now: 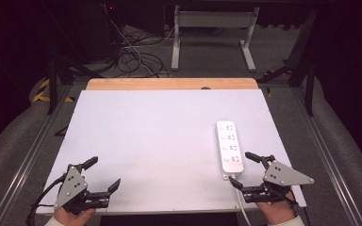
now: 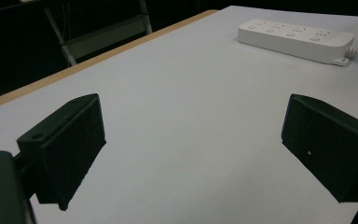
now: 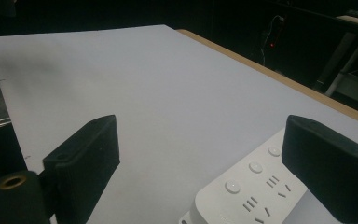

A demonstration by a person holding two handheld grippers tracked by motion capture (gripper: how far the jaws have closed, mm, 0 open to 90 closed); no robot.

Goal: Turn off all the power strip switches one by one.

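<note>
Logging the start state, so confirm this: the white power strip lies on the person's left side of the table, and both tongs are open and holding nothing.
One thing is wrong: the power strip lies on the person's right side of the table, just ahead of the right tongs, as the high view shows. The rest holds: the left tongs and the right ones are open and holding nothing.

Table: white top (image 1: 160, 141) filled the middle of the frame, with a wooden strip (image 1: 169, 84) along its upper edge.
On it: white power strip (image 1: 230, 146) lay lower right, lengthwise.
</note>
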